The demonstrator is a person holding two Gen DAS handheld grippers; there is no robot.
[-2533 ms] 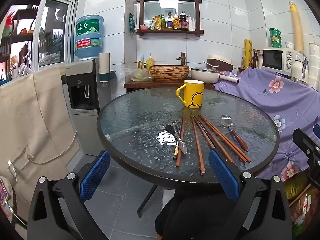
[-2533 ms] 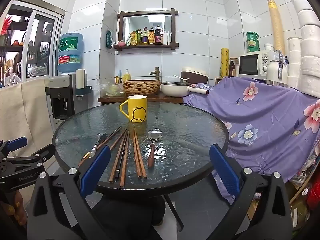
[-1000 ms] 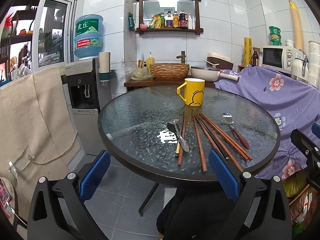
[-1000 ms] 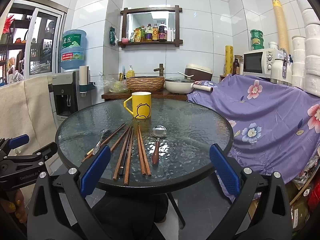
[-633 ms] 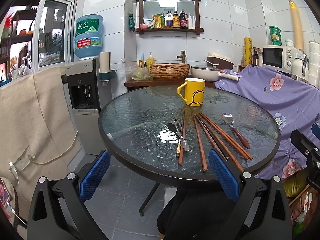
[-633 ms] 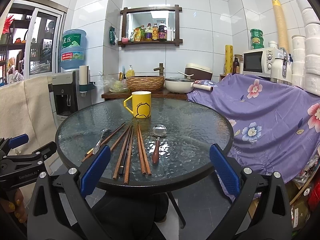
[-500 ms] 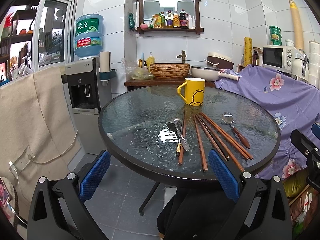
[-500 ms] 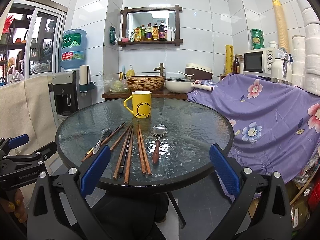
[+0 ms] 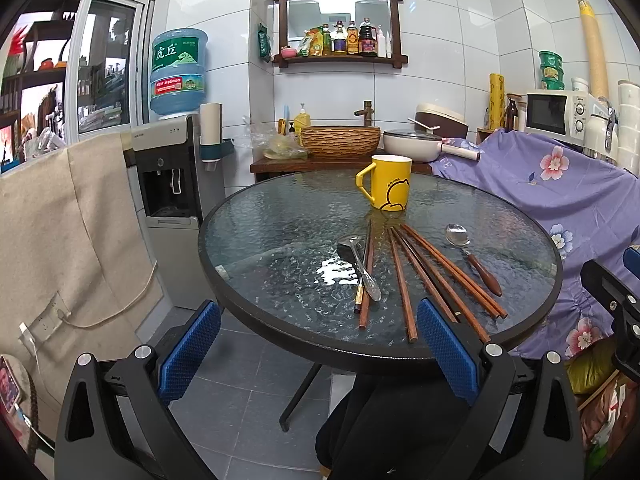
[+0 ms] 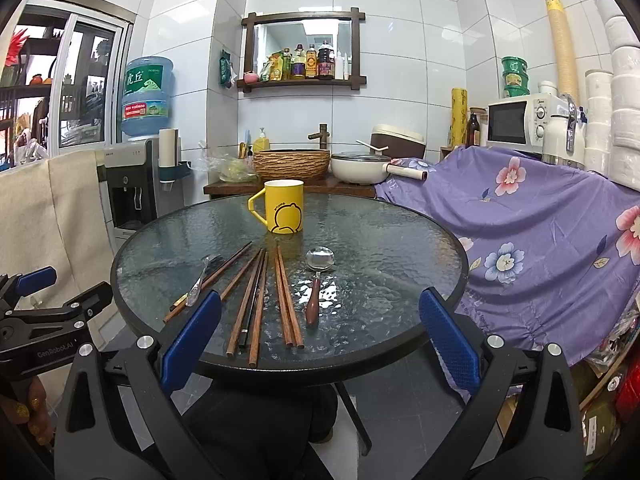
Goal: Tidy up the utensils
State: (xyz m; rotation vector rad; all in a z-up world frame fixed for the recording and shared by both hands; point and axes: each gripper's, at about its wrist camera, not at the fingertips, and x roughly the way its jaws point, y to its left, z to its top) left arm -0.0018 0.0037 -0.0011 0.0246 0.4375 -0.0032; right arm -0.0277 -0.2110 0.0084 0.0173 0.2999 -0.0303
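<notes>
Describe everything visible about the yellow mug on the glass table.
The yellow mug stands upright on the far part of the round glass table, apart from the chopsticks and spoons lying nearer. It looks glazed ceramic, white inside, with a loop handle on its left and a black outline drawing with small lettering on its side. Its contents cannot be seen. Nothing but the table touches it.

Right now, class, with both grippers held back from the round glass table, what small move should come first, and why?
Probably ease the right gripper forward and down to the wooden-handled spoon. It lies apart from the chopsticks, nearest that gripper, whose jaws are open and empty. The yellow mug stands upright behind it, ready to receive utensils.
</notes>
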